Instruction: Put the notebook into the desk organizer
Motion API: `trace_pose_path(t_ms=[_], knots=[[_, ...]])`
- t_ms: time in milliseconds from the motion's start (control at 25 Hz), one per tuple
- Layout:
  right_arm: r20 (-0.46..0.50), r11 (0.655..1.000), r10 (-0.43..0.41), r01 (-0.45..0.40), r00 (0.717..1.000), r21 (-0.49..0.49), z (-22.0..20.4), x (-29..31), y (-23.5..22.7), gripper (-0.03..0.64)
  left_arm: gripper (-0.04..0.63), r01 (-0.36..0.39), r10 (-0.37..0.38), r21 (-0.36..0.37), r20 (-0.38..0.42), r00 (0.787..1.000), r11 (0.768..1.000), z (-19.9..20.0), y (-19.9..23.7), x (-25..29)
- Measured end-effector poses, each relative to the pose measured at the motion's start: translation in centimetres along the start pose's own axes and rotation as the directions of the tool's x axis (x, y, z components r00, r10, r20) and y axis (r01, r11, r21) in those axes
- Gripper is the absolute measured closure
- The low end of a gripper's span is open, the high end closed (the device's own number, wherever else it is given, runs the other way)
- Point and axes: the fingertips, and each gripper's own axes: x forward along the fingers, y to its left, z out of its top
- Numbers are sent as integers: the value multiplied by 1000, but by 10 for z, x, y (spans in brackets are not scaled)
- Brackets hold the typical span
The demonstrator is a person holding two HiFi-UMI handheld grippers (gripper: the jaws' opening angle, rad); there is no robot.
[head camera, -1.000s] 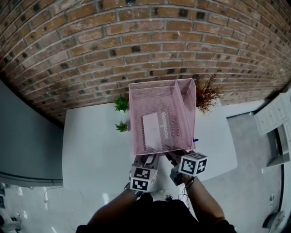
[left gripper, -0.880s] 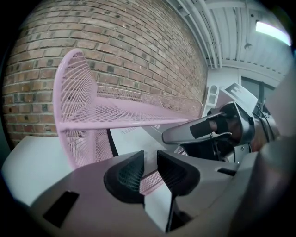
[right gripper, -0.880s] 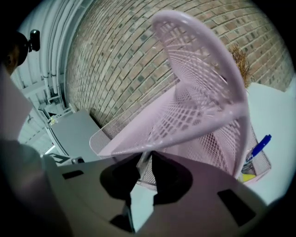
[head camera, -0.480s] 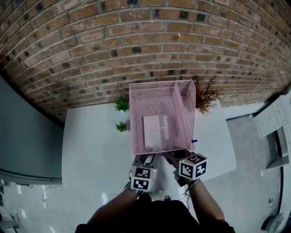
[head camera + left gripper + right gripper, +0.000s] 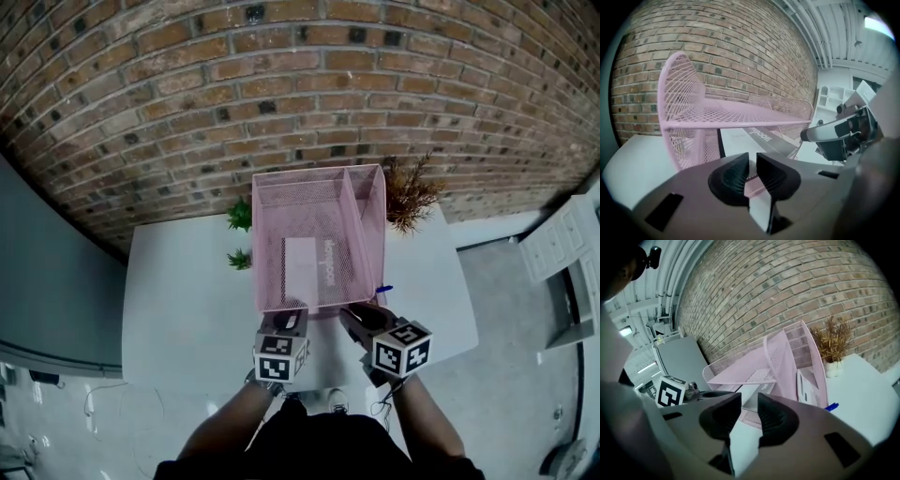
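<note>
Pinches the near rim of the pink desk organizer (image 5: 281, 211) with the left gripper (image 5: 293, 321). Holds the right gripper (image 5: 357, 317) just right of it, jaws apart on nothing, having just narrowed slightly. Shows the notebook (image 5: 302, 267) lying inside the wide left compartment.

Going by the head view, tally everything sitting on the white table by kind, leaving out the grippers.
pink mesh organizer: 1
notebook, inside the organizer: 1
green plants: 2
dried plant: 1
blue pen: 1
Total: 6
</note>
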Motion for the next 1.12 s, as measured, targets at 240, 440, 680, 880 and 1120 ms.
trace_pose_path(t_ms=[240, 440, 680, 880, 1120], knots=[[74, 986, 39, -26, 997, -167, 20, -32, 7, 612, 545, -41, 41, -16, 27, 999, 999, 6, -11, -18], [88, 964, 115, -90, 989, -251, 28, -52, 21, 614, 545, -94, 94, -11, 93, 991, 996, 21, -36, -52], [71, 928, 249, -217, 966, -302, 21, -64, 45, 614, 580, -179, 182, -33, 188, 965, 983, 31, -68, -106], [30, 895, 340, -314, 940, -316, 3, -61, 75, 614, 584, -256, 267, -78, 201, 943, 963, 17, -74, -150], [-6, 865, 399, -379, 917, -330, -14, -61, 111, 614, 586, -316, 333, -115, 198, 922, 942, -1, -71, -191]])
